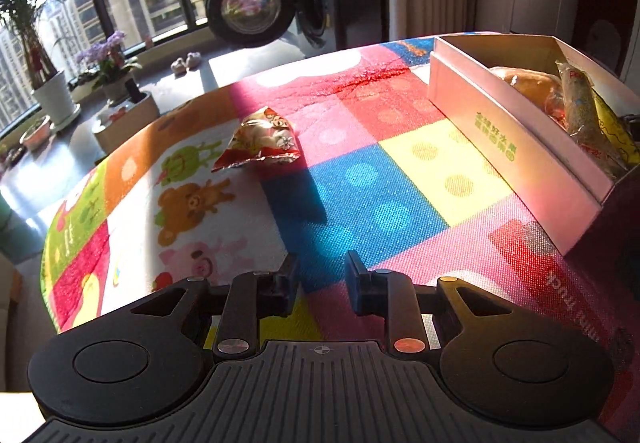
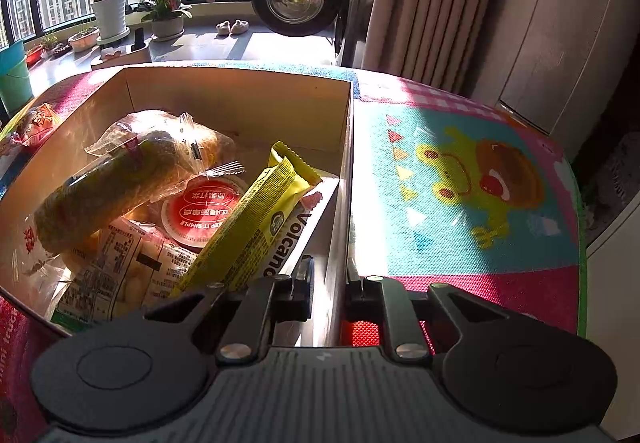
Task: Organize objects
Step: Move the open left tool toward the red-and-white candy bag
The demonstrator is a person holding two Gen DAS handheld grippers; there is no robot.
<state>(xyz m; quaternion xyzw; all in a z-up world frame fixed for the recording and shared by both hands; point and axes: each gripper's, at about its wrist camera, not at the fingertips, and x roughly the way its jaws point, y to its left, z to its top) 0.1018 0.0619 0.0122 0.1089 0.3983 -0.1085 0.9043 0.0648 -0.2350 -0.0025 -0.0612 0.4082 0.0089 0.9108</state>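
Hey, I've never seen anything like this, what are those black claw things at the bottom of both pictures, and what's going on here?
Those are two hand-held grippers; a person carries one in each hand. Each has a wide-angle camera looking forward along its two fingers, so each picture is one gripper's own view.

The left gripper is open and empty, above a colourful cartoon mat. Ahead of it lies a red snack packet, with a cardboard box to the right.

The right gripper straddles that box's side wall, one finger inside, one outside; whether it is pinching the wall is unclear. The box holds wrapped snacks, including a yellow packet.
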